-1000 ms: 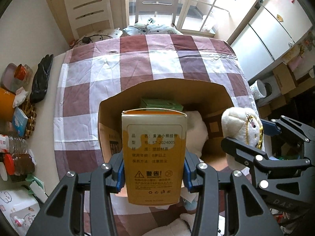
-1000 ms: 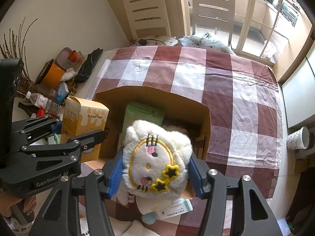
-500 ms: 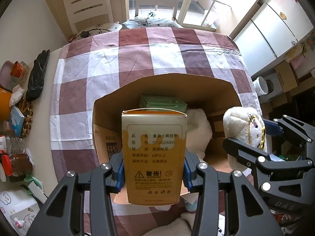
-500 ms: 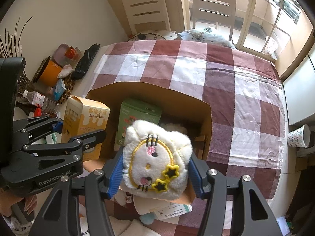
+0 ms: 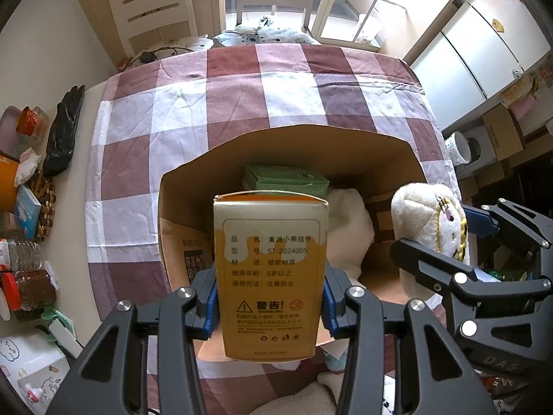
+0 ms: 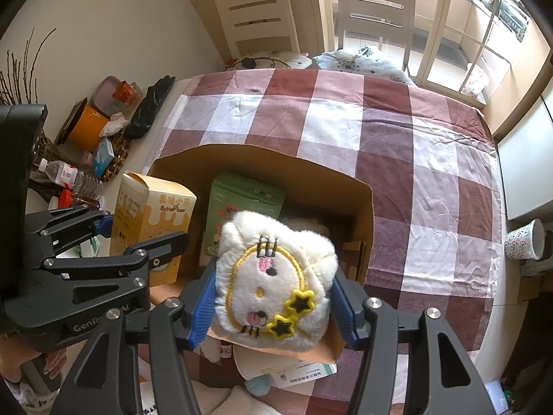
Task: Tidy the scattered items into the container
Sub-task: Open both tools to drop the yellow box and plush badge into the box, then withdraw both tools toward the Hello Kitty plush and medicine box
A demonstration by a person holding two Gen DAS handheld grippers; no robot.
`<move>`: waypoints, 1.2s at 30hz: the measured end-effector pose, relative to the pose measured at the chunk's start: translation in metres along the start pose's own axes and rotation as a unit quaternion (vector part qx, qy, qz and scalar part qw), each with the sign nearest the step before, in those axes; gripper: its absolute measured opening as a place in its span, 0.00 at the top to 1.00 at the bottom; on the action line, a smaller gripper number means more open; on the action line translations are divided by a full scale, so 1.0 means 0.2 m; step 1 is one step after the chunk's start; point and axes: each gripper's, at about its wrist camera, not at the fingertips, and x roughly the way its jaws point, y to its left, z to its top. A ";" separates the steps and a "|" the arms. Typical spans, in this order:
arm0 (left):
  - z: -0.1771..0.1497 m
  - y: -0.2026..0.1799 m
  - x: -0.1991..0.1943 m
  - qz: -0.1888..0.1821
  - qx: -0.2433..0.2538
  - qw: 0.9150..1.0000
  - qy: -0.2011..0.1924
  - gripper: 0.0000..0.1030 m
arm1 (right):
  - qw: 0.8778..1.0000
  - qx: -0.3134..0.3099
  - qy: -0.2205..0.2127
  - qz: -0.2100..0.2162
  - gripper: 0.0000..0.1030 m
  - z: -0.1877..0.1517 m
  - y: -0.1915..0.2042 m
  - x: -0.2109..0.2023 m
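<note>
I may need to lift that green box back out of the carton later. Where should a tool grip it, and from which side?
Take the green box by its top end, coming straight down from above. It stands upright against the cardboard box far wall, with white plush crowding it, so only the top is open; pinch across the narrower pair of faces.

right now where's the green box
In both wrist views the green box stands inside the cardboard box, against its far wall, beyond the orange carton in the left claw.
</note>
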 end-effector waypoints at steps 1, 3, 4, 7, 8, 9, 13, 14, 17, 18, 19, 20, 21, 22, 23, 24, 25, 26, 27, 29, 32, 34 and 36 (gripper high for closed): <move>0.00 0.00 0.00 -0.001 -0.001 1.000 0.001 0.55 | 1.000 -0.001 0.000 -0.004 0.41 0.00 0.00 0.00; 0.00 0.01 -0.01 -0.004 -0.005 1.000 0.001 0.45 | 1.000 -0.004 0.000 -0.008 0.40 0.01 0.00 0.00; 0.00 0.01 -0.01 0.001 -0.006 1.000 0.000 0.37 | 1.000 -0.006 0.000 -0.008 0.39 0.01 0.00 0.00; 0.01 0.02 -0.04 0.003 -0.009 1.000 -0.005 0.32 | 1.000 -0.005 0.002 -0.012 0.37 0.01 -0.02 -0.01; 0.01 0.03 -0.04 0.001 -0.011 1.000 -0.005 0.32 | 1.000 -0.003 0.003 -0.013 0.37 0.02 -0.02 -0.01; 0.01 0.03 -0.05 0.001 -0.012 1.000 -0.006 0.31 | 1.000 -0.001 0.004 -0.013 0.37 0.01 -0.03 -0.01; 0.01 0.04 -0.06 0.003 -0.013 1.000 -0.007 0.31 | 1.000 0.008 0.002 -0.015 0.37 0.01 -0.05 -0.02; 0.01 0.04 -0.06 0.002 -0.013 1.000 -0.007 0.31 | 1.000 0.009 0.001 -0.017 0.37 0.00 -0.05 -0.03; 0.00 0.05 -0.08 0.005 -0.014 1.000 -0.008 0.31 | 1.000 0.011 -0.002 -0.019 0.37 0.00 -0.06 -0.05; 0.00 0.05 -0.08 0.005 -0.014 1.000 -0.008 0.31 | 1.000 0.012 -0.004 -0.019 0.37 0.00 -0.06 -0.06; 0.00 0.04 -0.09 0.006 -0.014 1.000 -0.008 0.31 | 1.000 0.013 -0.005 -0.020 0.37 -0.01 -0.06 -0.06; -0.01 0.04 -0.09 0.007 -0.013 1.000 -0.009 0.31 | 1.000 0.014 -0.006 -0.020 0.37 -0.01 -0.06 -0.07; -0.01 0.04 -0.10 0.007 -0.013 1.000 -0.009 0.31 | 1.000 0.015 -0.008 -0.020 0.37 -0.01 -0.06 -0.08; -0.02 0.04 -0.10 0.007 -0.012 1.000 -0.010 0.31 | 1.000 0.016 -0.009 -0.021 0.37 -0.02 -0.06 -0.09; -0.03 0.03 -0.11 0.008 -0.011 1.000 -0.011 0.31 | 1.000 0.016 -0.009 -0.021 0.37 -0.02 -0.06 -0.09; -0.03 0.03 -0.12 0.008 -0.011 1.000 -0.011 0.31 | 1.000 0.016 -0.010 -0.021 0.37 -0.03 -0.06 -0.10; -0.04 0.03 -0.13 0.008 -0.011 1.000 -0.012 0.31 | 1.000 0.016 -0.011 -0.021 0.37 -0.04 -0.06 -0.11; -0.05 0.03 -0.14 0.008 -0.011 1.000 -0.013 0.31 | 1.000 0.017 -0.011 -0.021 0.37 -0.05 -0.05 -0.12; -0.06 0.03 -0.14 0.009 -0.012 1.000 -0.013 0.31 | 1.000 0.017 -0.011 -0.022 0.37 -0.06 -0.05 -0.12; -0.09 0.04 -0.16 0.009 -0.014 1.000 -0.013 0.30 | 1.000 0.017 -0.011 -0.024 0.37 -0.09 -0.05 -0.13; -0.15 0.06 -0.17 0.010 -0.021 1.000 -0.010 0.27 | 0.999 0.021 -0.009 -0.023 0.37 -0.15 -0.05 -0.15; -0.20 0.07 -0.17 0.010 -0.027 1.000 -0.005 0.24 | 0.999 0.024 -0.006 -0.023 0.37 -0.19 -0.05 -0.16; -0.25 0.09 -0.16 0.011 -0.033 0.999 0.002 0.24 | 0.999 0.028 -0.004 -0.022 0.37 -0.23 -0.05 -0.16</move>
